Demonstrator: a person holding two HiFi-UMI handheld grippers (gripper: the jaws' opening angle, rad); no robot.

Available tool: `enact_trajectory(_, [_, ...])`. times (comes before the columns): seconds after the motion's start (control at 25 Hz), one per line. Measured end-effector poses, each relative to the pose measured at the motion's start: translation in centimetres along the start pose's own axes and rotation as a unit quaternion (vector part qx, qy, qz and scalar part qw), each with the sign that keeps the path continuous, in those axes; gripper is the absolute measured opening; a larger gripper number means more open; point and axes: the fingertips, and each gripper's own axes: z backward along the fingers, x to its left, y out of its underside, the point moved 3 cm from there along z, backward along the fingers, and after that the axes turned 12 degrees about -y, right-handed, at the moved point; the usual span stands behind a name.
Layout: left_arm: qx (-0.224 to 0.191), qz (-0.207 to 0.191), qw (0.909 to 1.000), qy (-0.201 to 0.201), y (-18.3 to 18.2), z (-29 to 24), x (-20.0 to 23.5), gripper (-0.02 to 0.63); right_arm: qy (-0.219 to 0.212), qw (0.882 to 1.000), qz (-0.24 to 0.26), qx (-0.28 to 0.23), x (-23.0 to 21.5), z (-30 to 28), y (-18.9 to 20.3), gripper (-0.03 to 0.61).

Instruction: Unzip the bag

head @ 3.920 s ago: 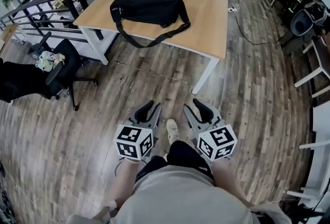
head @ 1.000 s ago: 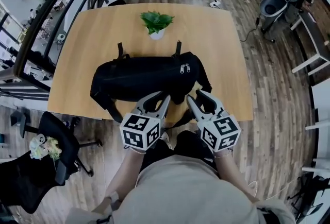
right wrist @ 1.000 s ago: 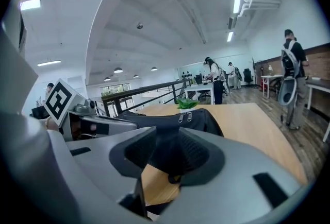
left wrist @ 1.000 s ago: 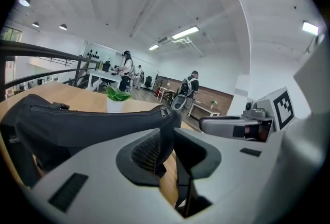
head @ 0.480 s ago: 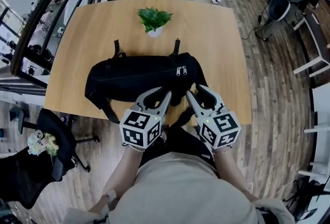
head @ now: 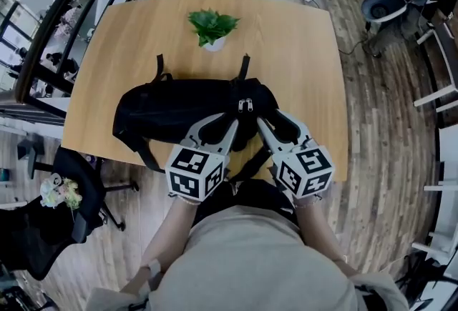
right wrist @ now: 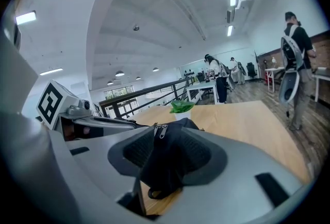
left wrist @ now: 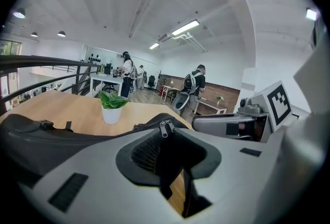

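The person has closed in on the surface (head: pixel 300 52) over the last few seconds. The black duffel bag (head: pixel 172 113), which sat far off across the floor, now lies directly below both claws. It rests along the near half of the surface, in front of the potted plant (head: pixel 211 27).

The right claw (head: pixel 275 124) has just been opening its jaws. They stand wide, with the bag's right end showing in the gap between them, and no pad presses on it. The left claw (head: pixel 217 127) is likewise spread and holds nothing, with the bag's top visible through its gap.

The approach therefore looks finished and a grasp seems about to begin, while the zip itself looks closed. The paired zipper pulls (head: pixel 245 104) sit on the bag's crest near its right end. They are just beyond the tips of both claws, roughly between the two, and neither claw touches them yet.
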Motion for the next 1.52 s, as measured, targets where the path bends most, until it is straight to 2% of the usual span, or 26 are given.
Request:
enact_trajectory(0.32, [0.02, -0.033, 0.9992, -0.006, 0.3, -2.0, -0.7, 0.094, -0.016, 1.0, -0.026, 0.004, -1.6, -0.7, 0.3, 0.166])
enact_trajectory(0.68, [0.043, -0.018, 0.9988, -0.018, 0.6, -3.5, -0.2, 0.094, -0.039, 0.997, -0.056, 0.02, -2.3, -1.7, 1.4, 0.167])
enact_trajectory(0.92, [0.053, -0.009, 0.9983, -0.022, 1.0, -4.3, 0.0, 0.094, -0.057, 0.995, -0.074, 0.026, -2.5, -2.2, 2.0, 0.146])
enact_trajectory(1.52, [0.075, -0.006, 0.9968, -0.029, 2.4, -6.0, -0.2, 0.078, -0.08, 0.993, -0.083, 0.03, -2.7, -2.5, 2.4, 0.126])
